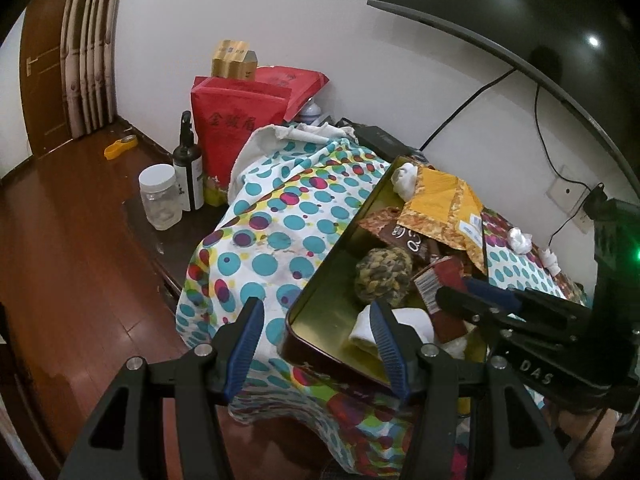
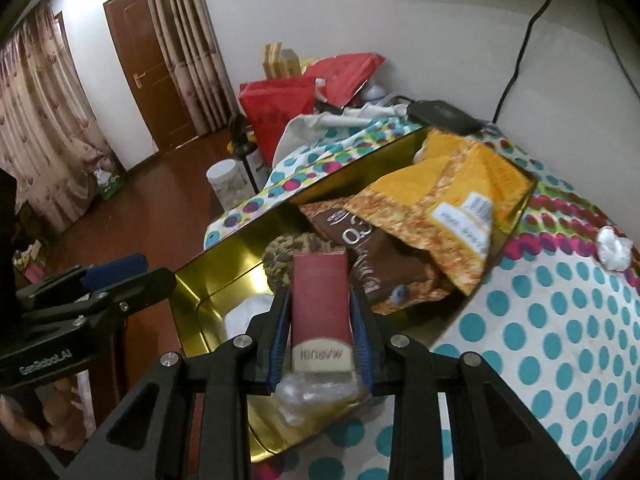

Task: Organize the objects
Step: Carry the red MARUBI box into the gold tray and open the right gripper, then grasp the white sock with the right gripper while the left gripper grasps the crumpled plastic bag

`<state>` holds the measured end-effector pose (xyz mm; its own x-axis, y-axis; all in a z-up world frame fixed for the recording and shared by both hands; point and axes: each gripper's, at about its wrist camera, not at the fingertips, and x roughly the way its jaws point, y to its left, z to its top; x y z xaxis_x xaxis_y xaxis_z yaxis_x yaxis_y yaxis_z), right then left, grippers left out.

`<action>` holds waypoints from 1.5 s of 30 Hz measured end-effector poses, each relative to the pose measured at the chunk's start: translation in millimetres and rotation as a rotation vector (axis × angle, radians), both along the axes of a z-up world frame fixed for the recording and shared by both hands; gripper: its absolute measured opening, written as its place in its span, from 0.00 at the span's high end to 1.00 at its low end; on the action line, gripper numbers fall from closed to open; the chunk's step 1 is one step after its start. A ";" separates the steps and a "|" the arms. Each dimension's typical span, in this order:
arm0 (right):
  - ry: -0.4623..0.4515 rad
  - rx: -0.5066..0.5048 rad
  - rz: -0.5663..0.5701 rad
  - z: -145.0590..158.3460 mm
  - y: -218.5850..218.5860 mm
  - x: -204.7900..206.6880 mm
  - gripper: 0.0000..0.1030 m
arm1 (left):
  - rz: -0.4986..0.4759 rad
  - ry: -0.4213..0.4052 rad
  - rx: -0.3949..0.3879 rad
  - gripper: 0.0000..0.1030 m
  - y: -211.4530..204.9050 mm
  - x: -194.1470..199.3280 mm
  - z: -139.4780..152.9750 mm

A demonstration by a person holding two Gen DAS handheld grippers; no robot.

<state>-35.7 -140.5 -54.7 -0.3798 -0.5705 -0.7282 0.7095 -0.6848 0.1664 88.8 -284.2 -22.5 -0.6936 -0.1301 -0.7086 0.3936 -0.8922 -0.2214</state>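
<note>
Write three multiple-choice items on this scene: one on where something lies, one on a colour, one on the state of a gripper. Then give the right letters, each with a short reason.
1. Where does the woven ball lie?
A. on the wooden floor
B. inside the gold tin
C. on top of the red bag

2. What colour is the lid of the clear jar?
A. white
B. green
C. black

3. What is the right gripper doing?
A. hanging open over the cloth
B. shut on nothing
C. shut on the red box

Answers:
1 B, the ball sits on the tin's gold bottom among the snack packets.
2 A, the screw lid on the jar is white.
3 C, both blue pads press against the sides of the red box above the tin.
</note>
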 end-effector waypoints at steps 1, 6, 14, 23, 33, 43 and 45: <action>-0.001 0.004 0.002 -2.0 -1.1 0.4 0.71 | 0.002 0.000 0.003 0.45 -0.7 -0.3 -0.8; -0.003 -0.032 0.029 -3.7 5.8 2.2 0.53 | -0.003 -0.011 0.004 0.45 2.4 -6.1 -2.9; 0.101 -0.110 -0.088 24.2 91.5 -8.6 0.37 | -0.081 0.021 -0.042 0.45 34.5 -29.5 14.7; 0.123 0.022 -0.530 2.3 251.9 -110.1 0.29 | -0.297 0.017 -0.097 0.45 129.9 -81.2 22.0; 0.047 0.082 -0.656 -29.7 314.9 -209.4 0.29 | -0.456 -0.032 -0.136 0.45 217.4 -146.1 -8.7; 0.006 0.136 -0.636 -58.3 305.1 -258.9 0.29 | -0.475 -0.078 -0.121 0.45 236.1 -196.8 -41.5; -0.007 0.136 -0.635 -60.4 305.2 -263.5 0.32 | -0.473 -0.090 -0.105 0.45 237.3 -205.3 -46.2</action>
